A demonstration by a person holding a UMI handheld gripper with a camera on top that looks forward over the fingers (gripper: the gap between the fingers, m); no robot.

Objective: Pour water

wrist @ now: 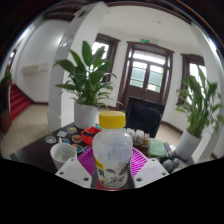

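Clear plastic bottle with a yellow screw cap [112, 148], upright, standing between the two fingers of the gripper [112, 176] and rising above them. The magenta pads [88, 160] on the fingers' inner faces lie close along both sides of the bottle's lower body, with the jaws drawn in to about the bottle's width; whether both pads actually press on the plastic cannot be told here. A printed label shows on the bottle's lower half.

Relative to the bottle: directly behind it, a dark table [40, 150] carrying an assortment of small items. Just to the left of the bottle, one small round bowl-like dish [63, 152]; further small containers behind that are too small to identify or count. To the right of the bottle, a green flat item [157, 148] on the table. Behind the bottle's cap, one black chair back [143, 115].

Potted plants, two in all: one large-leaved green plant in a white pot [86, 85] behind and left of the bottle, and a second leafy plant [200, 105] behind and well to its right. Far behind the bottle, one dark-framed double door [148, 75] in a white wall.
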